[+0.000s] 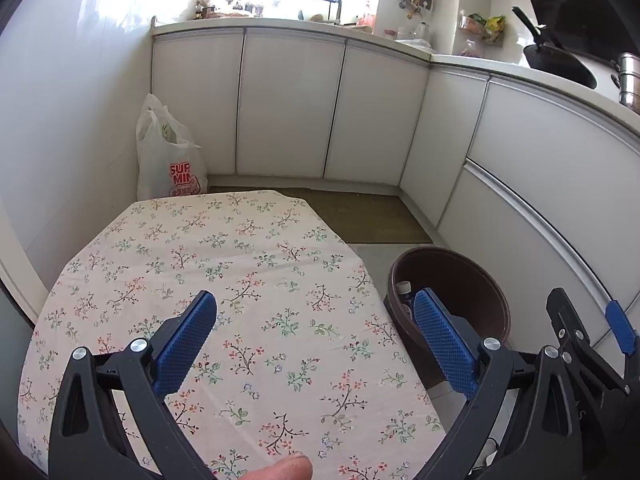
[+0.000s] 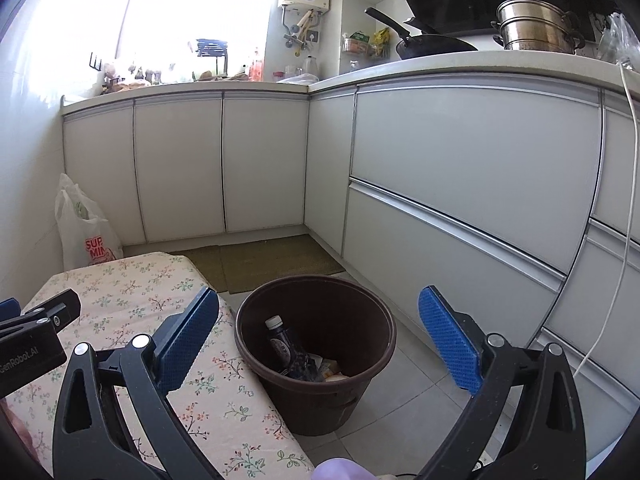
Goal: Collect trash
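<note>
A brown round bin [image 2: 320, 384] stands on the floor to the right of the table with the floral cloth [image 2: 132, 296]. Inside the bin lie a dark plastic bottle with a white cap [image 2: 286, 344] and some wrappers [image 2: 330, 370]. My right gripper [image 2: 318, 304] hangs open above the bin, nothing between its blue pads. My left gripper [image 1: 314, 310] is open over the floral tablecloth [image 1: 240, 280], also holding nothing. In the left wrist view the bin [image 1: 472, 292] shows behind the right finger, and the right gripper [image 1: 584, 328] sits at the far right. No trash shows on the cloth.
White kitchen cabinets [image 2: 460, 168] wrap the back and right sides. A white plastic shopping bag [image 1: 166, 160] stands in the corner by the wall. A green mat [image 2: 272, 260] lies on the tiled floor. A wok [image 2: 428, 44] and steel pots [image 2: 536, 26] sit on the counter; a white cord [image 2: 624, 208] hangs down.
</note>
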Demonstrator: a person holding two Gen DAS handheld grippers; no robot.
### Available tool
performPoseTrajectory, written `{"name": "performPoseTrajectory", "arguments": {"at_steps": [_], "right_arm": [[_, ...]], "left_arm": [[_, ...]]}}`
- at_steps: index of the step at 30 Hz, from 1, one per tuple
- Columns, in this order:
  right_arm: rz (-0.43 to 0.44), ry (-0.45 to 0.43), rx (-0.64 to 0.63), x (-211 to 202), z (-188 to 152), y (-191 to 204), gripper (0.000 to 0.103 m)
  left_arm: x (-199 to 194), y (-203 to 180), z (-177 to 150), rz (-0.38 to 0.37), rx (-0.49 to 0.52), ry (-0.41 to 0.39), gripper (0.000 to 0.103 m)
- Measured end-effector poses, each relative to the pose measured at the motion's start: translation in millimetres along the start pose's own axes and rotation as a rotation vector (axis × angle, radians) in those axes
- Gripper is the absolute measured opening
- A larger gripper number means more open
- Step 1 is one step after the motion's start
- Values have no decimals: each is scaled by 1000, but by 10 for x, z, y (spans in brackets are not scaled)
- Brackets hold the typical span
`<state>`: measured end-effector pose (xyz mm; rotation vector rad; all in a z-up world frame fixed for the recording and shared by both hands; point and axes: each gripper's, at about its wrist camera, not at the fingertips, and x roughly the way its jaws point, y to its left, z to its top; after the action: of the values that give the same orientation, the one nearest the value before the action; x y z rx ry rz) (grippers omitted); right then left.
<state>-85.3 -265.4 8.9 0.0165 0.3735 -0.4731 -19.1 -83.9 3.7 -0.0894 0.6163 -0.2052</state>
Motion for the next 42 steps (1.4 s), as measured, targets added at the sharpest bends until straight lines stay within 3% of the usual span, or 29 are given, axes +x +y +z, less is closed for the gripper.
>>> {"name": "performPoseTrajectory", "arguments": {"at_steps": [42], "right_arm": [[42,97,-23,213,-39,-22,96]], "left_arm": [[169,-9,-55,16,31,50,91]]}}
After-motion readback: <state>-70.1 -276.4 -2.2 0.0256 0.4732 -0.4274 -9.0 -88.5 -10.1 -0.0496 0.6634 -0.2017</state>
